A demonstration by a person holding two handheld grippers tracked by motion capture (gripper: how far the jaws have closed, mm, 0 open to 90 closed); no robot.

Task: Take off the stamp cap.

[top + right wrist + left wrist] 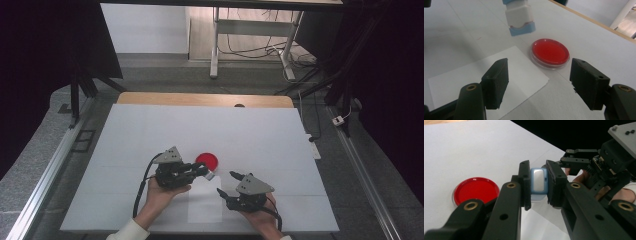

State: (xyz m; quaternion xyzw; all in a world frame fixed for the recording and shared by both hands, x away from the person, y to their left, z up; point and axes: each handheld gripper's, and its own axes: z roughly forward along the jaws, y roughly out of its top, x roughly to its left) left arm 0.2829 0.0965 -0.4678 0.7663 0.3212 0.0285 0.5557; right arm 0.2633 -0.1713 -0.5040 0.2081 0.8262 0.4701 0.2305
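Stamp (538, 183) sits clamped in my left gripper (538, 185), held above the table (150, 135) right beside the red dish (207, 161) — near the paper (486, 75) edge. Right gripper (539, 82) has its 2 jaws wide apart, nothing between them — facing the dish.

The red dish (550, 53) looks like shiny, clear plastic. The small white and blue block (519, 17) looks like smooth plastic. The paper sheet (486, 72) is flat and dull. The black jaws look matt.
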